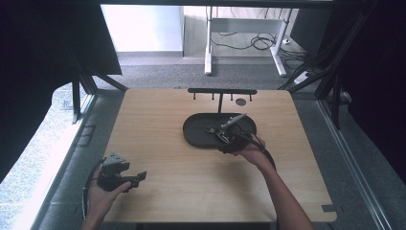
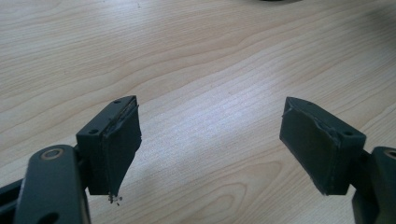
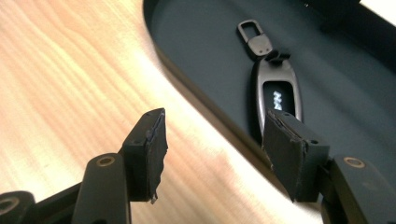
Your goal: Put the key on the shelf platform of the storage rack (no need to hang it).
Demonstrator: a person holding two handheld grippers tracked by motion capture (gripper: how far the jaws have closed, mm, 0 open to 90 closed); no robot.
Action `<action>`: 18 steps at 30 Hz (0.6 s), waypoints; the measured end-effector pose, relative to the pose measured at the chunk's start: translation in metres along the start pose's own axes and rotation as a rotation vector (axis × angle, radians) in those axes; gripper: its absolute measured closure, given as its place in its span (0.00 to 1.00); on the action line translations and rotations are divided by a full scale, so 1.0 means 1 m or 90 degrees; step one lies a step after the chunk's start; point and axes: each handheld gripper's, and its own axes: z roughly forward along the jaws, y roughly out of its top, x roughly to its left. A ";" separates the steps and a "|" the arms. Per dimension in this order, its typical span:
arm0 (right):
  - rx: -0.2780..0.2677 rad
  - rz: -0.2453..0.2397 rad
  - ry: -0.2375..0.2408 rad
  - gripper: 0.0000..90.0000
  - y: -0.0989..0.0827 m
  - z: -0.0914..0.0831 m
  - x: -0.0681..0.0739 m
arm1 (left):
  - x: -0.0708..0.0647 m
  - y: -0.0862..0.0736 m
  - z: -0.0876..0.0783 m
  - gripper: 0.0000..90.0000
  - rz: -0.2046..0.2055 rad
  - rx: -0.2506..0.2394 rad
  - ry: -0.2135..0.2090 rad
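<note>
A dark key fob (image 3: 276, 91) with a metal clip lies flat in a black oval tray (image 3: 201, 42). My right gripper (image 3: 215, 116) hovers over the tray's near rim, jaws apart with nothing between them. Its right pad hides the fob's near end. In the high view the right gripper (image 1: 214, 132) sits over the tray (image 1: 194, 136) at mid-table. My left gripper (image 1: 141, 176) rests low near the table's front left corner, wide open over bare wood (image 2: 211, 101).
A black T-shaped rack with small hooks (image 1: 221, 91) stands at the back edge behind the tray, a round dark disc (image 1: 241, 101) beside its post. The wooden table (image 1: 158, 120) ends in open floor on all sides. Desk legs and cables lie beyond.
</note>
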 end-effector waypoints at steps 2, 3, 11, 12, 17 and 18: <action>-0.003 0.001 0.002 0.45 -0.005 -0.002 0.001 | -0.001 0.000 0.000 0.23 0.000 -0.001 0.001; -0.002 -0.001 0.006 0.45 -0.008 -0.003 0.002 | -0.001 0.000 0.000 0.23 0.000 -0.001 0.001; -0.014 0.006 0.014 0.45 -0.040 -0.010 0.013 | -0.002 0.000 0.000 0.23 0.000 -0.001 0.001; -0.013 0.004 0.015 0.44 -0.045 -0.011 0.015 | -0.002 0.000 0.001 0.23 -0.001 -0.001 0.002; -0.013 0.006 0.016 0.44 -0.068 -0.013 0.021 | -0.003 0.000 0.002 0.23 0.001 0.002 0.004; -0.014 0.009 0.016 0.44 -0.072 -0.013 0.021 | -0.003 0.000 0.002 0.23 0.001 0.002 0.004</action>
